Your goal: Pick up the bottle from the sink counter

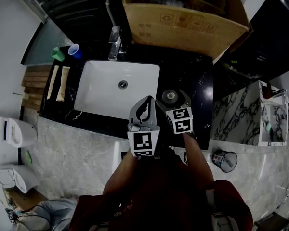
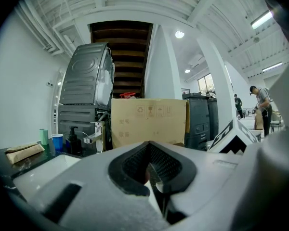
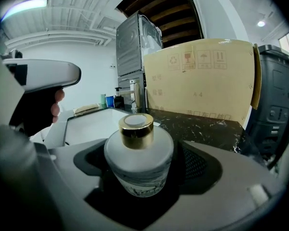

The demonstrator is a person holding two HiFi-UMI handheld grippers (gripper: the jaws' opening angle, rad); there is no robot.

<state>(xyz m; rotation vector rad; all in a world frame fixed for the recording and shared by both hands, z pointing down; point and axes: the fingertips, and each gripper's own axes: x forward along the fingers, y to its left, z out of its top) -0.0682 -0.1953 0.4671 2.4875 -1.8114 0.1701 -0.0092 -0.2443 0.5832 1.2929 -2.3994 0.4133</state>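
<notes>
A round frosted white bottle [image 3: 138,158] with a gold cap stands between the jaws of my right gripper [image 3: 139,179], which is shut on it. In the head view the bottle [image 1: 171,96] shows from above at the tip of the right gripper [image 1: 176,103], over the black counter [image 1: 195,76] just right of the white sink [image 1: 86,97]. I cannot tell if its base touches the counter. My left gripper [image 1: 146,102] hovers over the sink's front right corner, beside the right one. Its jaws meet at the tips with nothing between them [image 2: 154,170].
A large cardboard box [image 1: 183,18] fills the back of the counter. A chrome faucet [image 1: 114,43] stands behind the sink, with a blue cup [image 1: 74,50] and a dark pump bottle [image 2: 73,141] to its left. Paper-wrapped packets [image 1: 62,83] lie at the counter's left end.
</notes>
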